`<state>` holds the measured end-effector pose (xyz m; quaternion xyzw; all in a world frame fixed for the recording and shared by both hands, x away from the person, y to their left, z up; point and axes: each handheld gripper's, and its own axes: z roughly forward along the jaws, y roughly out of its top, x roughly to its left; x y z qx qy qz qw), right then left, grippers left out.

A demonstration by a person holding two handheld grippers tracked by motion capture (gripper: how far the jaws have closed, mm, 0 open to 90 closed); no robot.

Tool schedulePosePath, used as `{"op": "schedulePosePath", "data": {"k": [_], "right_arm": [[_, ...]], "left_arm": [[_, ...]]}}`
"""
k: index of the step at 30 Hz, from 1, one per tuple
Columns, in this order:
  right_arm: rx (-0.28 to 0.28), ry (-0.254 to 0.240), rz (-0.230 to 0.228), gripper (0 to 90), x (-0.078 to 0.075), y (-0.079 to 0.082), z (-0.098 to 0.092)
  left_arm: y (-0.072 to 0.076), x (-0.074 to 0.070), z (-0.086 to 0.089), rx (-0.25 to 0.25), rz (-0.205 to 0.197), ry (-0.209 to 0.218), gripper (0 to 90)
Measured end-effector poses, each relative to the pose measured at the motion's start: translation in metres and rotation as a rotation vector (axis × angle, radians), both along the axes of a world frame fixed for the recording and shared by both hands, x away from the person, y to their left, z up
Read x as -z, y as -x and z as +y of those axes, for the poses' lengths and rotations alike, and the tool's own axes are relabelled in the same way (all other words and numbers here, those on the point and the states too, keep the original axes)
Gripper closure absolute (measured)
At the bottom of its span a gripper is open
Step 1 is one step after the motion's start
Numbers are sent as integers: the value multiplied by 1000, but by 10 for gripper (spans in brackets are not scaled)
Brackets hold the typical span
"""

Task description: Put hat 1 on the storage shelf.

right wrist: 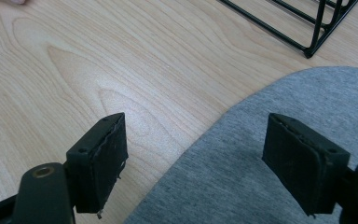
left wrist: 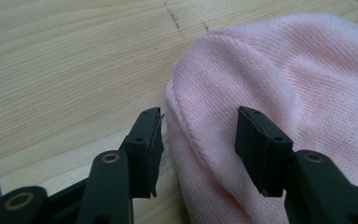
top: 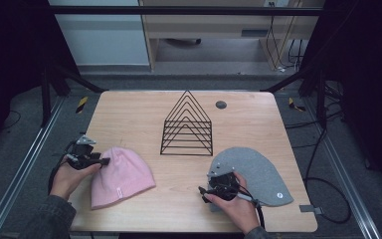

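Observation:
A pink knit beanie (top: 122, 177) (left wrist: 270, 70) lies flat at the front left of the wooden table (top: 129, 114). My left gripper (top: 104, 161) (left wrist: 198, 116) is low at its left rim, jaws apart. One pad is at the rim and the other is over the knit, with a gap still between pads and fabric. A grey hat (top: 258, 172) (right wrist: 242, 158) lies at the front right. My right gripper (top: 211, 181) (right wrist: 196, 126) stands open over its left edge, one jaw above the wood and the other above the grey cloth, gripping nothing.
A black wire rack (top: 186, 127) (right wrist: 307, 28) shaped like a triangle stands mid-table behind both hats. A dark round grommet (top: 221, 104) sits behind it. Bare wood lies between the hats. Metal rails and cables run along the floor on both sides.

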<state>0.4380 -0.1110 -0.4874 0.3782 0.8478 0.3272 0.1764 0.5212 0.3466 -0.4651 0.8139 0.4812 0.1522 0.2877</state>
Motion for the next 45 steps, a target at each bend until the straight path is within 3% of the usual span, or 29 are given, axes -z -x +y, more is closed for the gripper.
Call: {"op": "schedulePosePath", "data": {"k": [5,10,13,19,24,30,31,39,45], "right_arm": [[3,-1,-6,214,-1,0,-1],[3,-5,-5,212,-1,-1,-2],[3,-3,-9,212,-2,-1,-2],[10,1,-8,210,-2,-2,-3],[15,-2,-13,210,-3,-2,-3],[17,5,-18,213,-3,-2,-4],[17,5,-18,213,-3,-2,-4],[26,1,-29,214,-4,-2,-4],[25,-8,-45,218,-6,-2,-6]], "left_arm": [[-1,2,-2,13,17,2,575],[-1,4,-6,25,50,-18,710],[-1,4,-7,19,52,-14,788],[1,1,-6,15,43,-2,832],[7,-11,-11,26,-1,-1,838],[17,-31,-21,56,-96,-16,844],[17,-31,-21,56,-96,-16,845],[34,-69,-41,119,-220,-49,846],[41,-88,-50,147,-272,-67,847]]}}
